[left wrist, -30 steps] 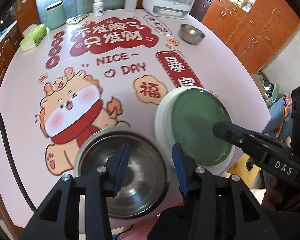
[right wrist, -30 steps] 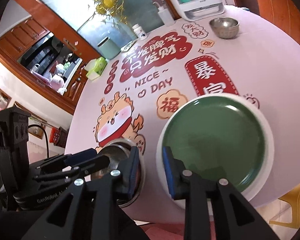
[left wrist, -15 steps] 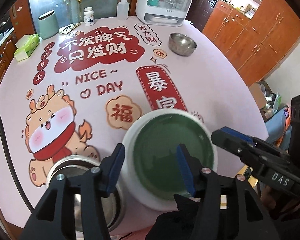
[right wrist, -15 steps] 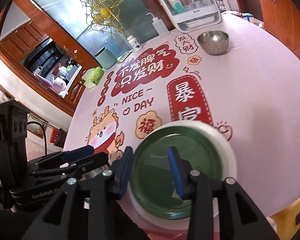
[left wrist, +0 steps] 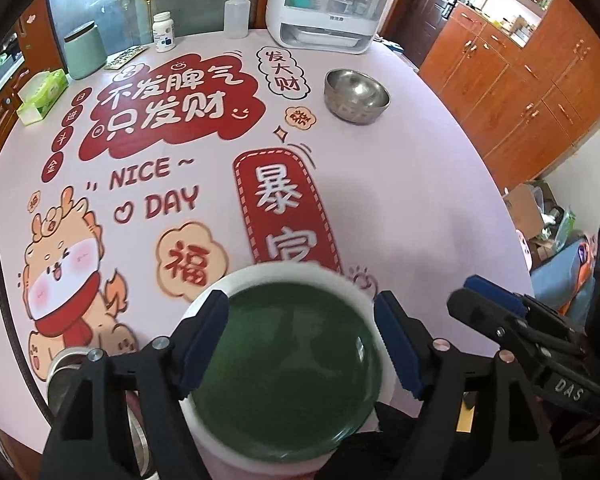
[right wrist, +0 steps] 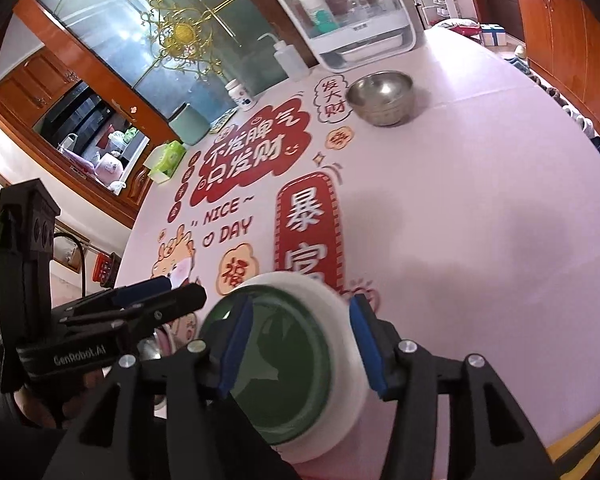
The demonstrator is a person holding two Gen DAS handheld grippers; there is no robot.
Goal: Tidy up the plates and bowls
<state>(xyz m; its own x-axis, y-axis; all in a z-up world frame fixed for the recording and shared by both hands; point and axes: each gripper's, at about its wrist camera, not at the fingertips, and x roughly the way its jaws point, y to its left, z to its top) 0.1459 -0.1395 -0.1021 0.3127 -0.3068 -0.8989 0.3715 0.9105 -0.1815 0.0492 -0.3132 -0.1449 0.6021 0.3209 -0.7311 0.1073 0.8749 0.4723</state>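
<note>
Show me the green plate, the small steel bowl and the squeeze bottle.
green plate [left wrist: 288, 364], left wrist view, middle of its face
small steel bowl [left wrist: 357, 95], left wrist view, inner wall
squeeze bottle [left wrist: 236, 16], left wrist view, body

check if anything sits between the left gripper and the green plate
Nothing visible does. The left gripper has its opening jaws spread above the green plate, which lies on a white plate, with nothing between them. The right gripper stands off to the side.
</note>
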